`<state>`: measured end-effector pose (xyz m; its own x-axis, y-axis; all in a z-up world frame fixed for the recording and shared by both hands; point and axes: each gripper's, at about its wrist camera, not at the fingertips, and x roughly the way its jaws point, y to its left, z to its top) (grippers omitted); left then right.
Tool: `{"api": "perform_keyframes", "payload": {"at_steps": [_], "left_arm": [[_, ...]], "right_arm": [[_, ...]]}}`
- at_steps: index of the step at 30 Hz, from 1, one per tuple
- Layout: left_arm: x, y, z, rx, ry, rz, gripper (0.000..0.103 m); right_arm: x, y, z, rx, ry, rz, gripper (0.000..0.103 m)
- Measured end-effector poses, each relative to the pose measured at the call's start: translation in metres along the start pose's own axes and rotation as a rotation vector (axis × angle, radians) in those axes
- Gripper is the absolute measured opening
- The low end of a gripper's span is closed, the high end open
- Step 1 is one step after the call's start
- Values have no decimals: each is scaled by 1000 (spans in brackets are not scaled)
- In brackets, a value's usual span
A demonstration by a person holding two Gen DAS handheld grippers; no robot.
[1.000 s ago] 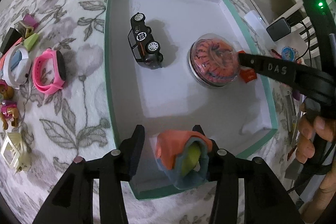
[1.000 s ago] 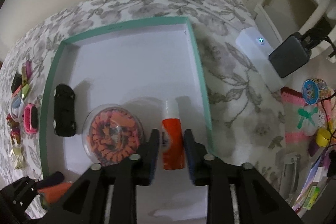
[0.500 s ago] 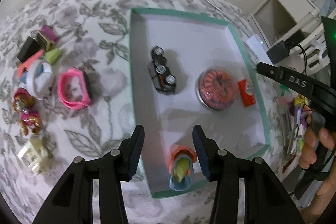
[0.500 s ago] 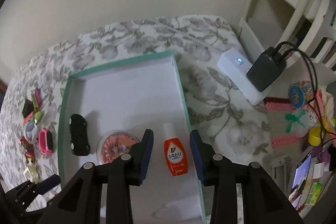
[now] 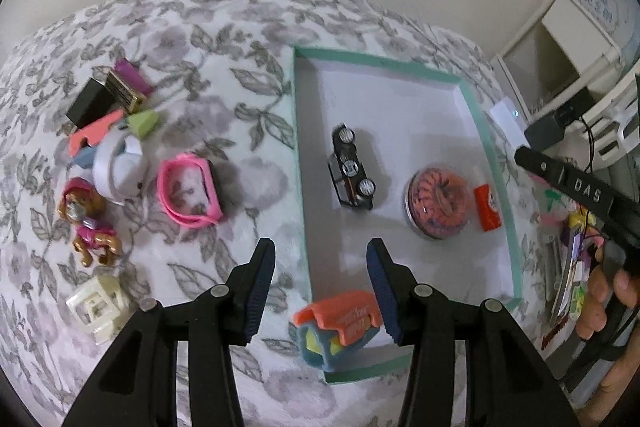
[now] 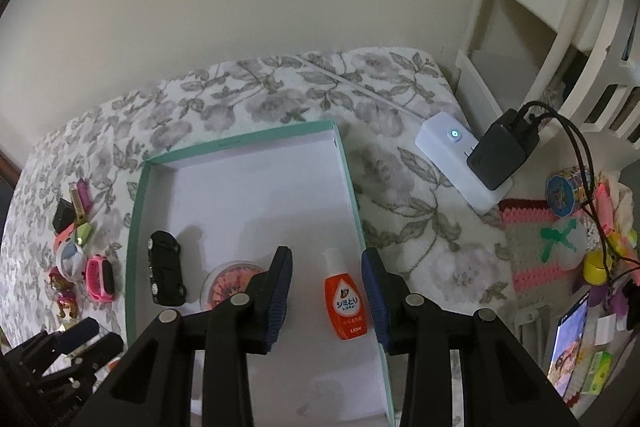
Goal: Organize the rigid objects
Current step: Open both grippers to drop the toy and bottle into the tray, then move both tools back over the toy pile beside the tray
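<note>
A white tray with a teal rim [image 5: 298, 155] lies on the flowered cloth. It holds a black toy car [image 5: 352, 171], a round clear case with orange coils [image 5: 438, 203] and an orange bottle [image 6: 346, 303]. My right gripper [image 6: 326, 259] hangs open above the bottle, its pads clear of it. In the tray's near left corner lies an orange and blue toy [image 5: 338, 323]. My left gripper [image 5: 320, 259] is open above that toy and does not touch it.
Left of the tray lie a pink watch [image 5: 188, 191], a white watch [image 5: 120, 167], a dog figure [image 5: 86, 223], a cream cube [image 5: 100, 307] and small blocks [image 5: 90, 103]. A white power strip with a black charger [image 6: 460, 163] and cluttered items sit to the right.
Both grippers have risen away from the tray. The right jaws have come off the bottle, which stays lying in the tray. The orange and blue toy stays in its corner.
</note>
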<state>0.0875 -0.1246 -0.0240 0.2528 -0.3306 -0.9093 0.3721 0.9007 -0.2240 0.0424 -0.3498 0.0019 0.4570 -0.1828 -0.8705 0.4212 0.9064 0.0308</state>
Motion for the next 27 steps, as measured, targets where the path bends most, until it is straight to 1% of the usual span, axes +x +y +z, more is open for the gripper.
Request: {"api": "perform_keyframes", "payload": {"at_steps": [1, 2, 3, 4, 6, 8, 9, 10, 11, 12, 15, 16, 17, 18, 26, 27], "left_arm": [[-1, 0, 2, -3, -6, 2, 49], [-4, 3, 3, -7, -15, 4, 52], [-7, 4, 4, -12, -22, 7, 57], [-9, 6, 5, -17, -29, 13, 58], [-12, 8, 9, -27, -45, 26, 60], [-15, 10, 10, -33, -53, 33, 62], [-16, 11, 11, -37, -59, 37, 66], [-16, 12, 11, -43, -69, 42, 70], [-17, 13, 12, -47, -78, 46, 79], [-19, 15, 12, -52, -91, 52, 84], [-21, 18, 13, -55, -118, 70, 85], [-22, 19, 13, -58, -124, 75, 87], [-23, 20, 14, -63, -135, 82, 93], [-24, 22, 14, -70, -147, 89, 95], [-34, 33, 17, -103, -210, 115, 99], [-35, 35, 18, -109, -216, 116, 99]], "right_arm": [[-2, 1, 1, -2, -4, -1, 39], [-3, 1, 1, -3, -8, -2, 39], [-4, 1, 1, -4, -11, -5, 41], [-5, 1, 2, -5, -13, -7, 48], [-7, 2, 2, -6, -25, -9, 56], [-8, 3, 3, -8, -29, -7, 57], [-9, 3, 3, -8, -30, -7, 59], [-9, 4, 3, -9, -32, -7, 62], [-10, 4, 3, -11, -35, -7, 64], [-10, 5, 4, -15, -37, -6, 67], [-10, 7, 4, -24, -40, -7, 72], [-10, 7, 4, -28, -40, -6, 74], [-10, 8, 4, -34, -40, -5, 75], [-10, 9, 4, -41, -42, -4, 78], [-14, 19, 4, -81, -69, 6, 94], [-14, 20, 4, -87, -72, 5, 99]]}}
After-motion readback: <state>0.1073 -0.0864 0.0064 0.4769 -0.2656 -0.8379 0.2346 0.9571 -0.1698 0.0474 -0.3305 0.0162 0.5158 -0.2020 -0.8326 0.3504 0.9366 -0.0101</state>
